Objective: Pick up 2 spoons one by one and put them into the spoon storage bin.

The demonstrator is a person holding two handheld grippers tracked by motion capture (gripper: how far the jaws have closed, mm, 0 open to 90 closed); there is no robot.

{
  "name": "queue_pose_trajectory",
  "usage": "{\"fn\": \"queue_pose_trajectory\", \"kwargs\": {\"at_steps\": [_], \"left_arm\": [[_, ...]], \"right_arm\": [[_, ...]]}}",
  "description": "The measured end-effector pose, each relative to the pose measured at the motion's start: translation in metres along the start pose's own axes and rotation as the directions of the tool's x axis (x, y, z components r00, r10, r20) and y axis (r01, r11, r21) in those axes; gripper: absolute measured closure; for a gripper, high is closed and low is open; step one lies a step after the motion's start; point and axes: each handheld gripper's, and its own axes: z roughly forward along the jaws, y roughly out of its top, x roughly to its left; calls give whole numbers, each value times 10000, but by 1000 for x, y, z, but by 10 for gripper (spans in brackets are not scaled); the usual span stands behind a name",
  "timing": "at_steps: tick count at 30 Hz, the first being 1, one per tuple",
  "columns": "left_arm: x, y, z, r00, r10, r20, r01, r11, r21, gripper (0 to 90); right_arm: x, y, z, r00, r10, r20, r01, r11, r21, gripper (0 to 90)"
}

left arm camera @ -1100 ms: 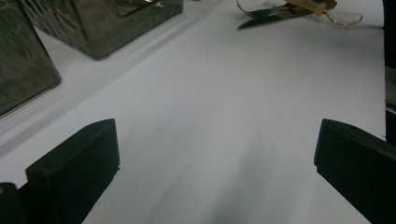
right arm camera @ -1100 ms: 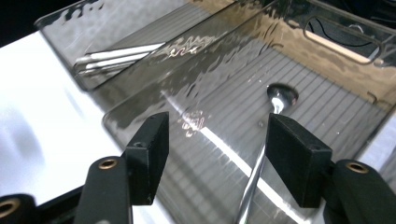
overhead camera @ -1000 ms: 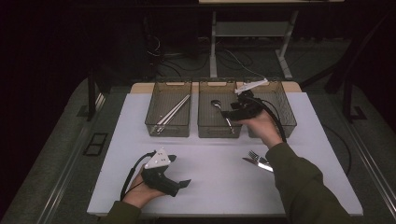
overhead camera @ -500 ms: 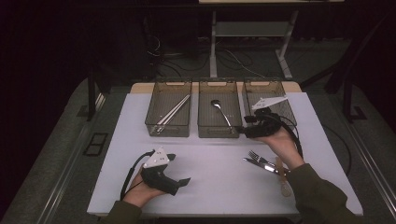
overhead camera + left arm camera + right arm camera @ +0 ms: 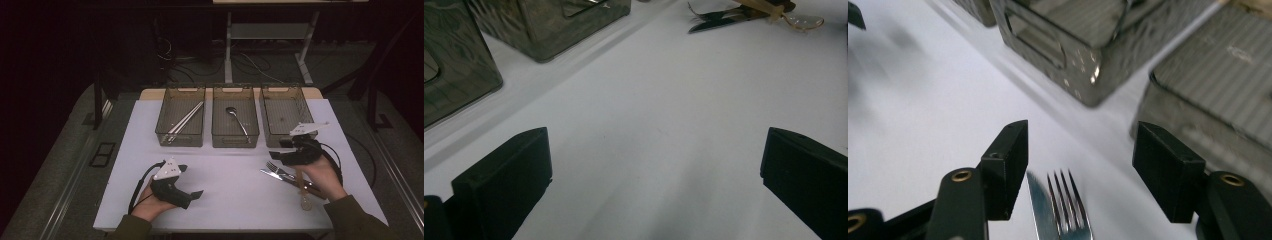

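A fork (image 5: pixel 274 167) and a knife (image 5: pixel 270 174) lie in a small pile at the near right of the white table (image 5: pixel 235 180), with a tan spoon (image 5: pixel 303 194) across them. My right gripper (image 5: pixel 278 153) hangs open just above the tips of the pile. In the right gripper view the fork (image 5: pixel 1068 205) and the knife (image 5: pixel 1040 205) lie on the table between the spread jaws of the right gripper (image 5: pixel 1083 150), untouched. My left gripper (image 5: pixel 190 181) rests open at the near left, and in its own view the left gripper (image 5: pixel 656 150) has bare table between the jaws.
Three dark mesh bins stand in a row at the back. The left bin (image 5: pixel 167 131) holds chopsticks (image 5: pixel 185 120), the middle bin (image 5: pixel 252 132) holds a metal spoon (image 5: pixel 236 118), and the right bin (image 5: pixel 267 131) has nothing in it that I can see.
My right gripper has come back from over the middle bin to the near right and sunk over the cutlery pile, jaws still open. The left gripper has stayed in place.
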Motion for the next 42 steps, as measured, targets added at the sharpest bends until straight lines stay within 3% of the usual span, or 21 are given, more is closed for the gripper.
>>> {"fn": "queue_pose_trajectory", "kwargs": {"at_steps": [10, 20, 25, 33, 42], "left_arm": [[-2, 0, 0, 10000, 83, 22, -83, 10000, 33, 0], [-3, 0, 1, 9999, 113, 17, -113, 9999, 84, 0], [-3, 1, 1, 9999, 134, 61, -135, 9998, 119, 0], [-3, 0, 2, 9999, 113, 79, -114, 9999, 113, 0], [-3, 1, 2, 9998, 149, 93, -151, 9998, 142, 0]], "right_arm": [[-13, -41, -24, 9981, 495, 357, -508, 9980, 370, 390], [-19, -69, -32, 9953, 933, 259, -950, 9927, 745, 378], [-19, -72, -23, 9939, 1103, 34, -1101, 9892, 964, 372], [-24, -77, -15, 9910, 1331, 108, -1334, 9831, 1254, 375], [-28, -78, -9, 9887, 1500, -14, -1482, 9787, 1423, 439]]}}
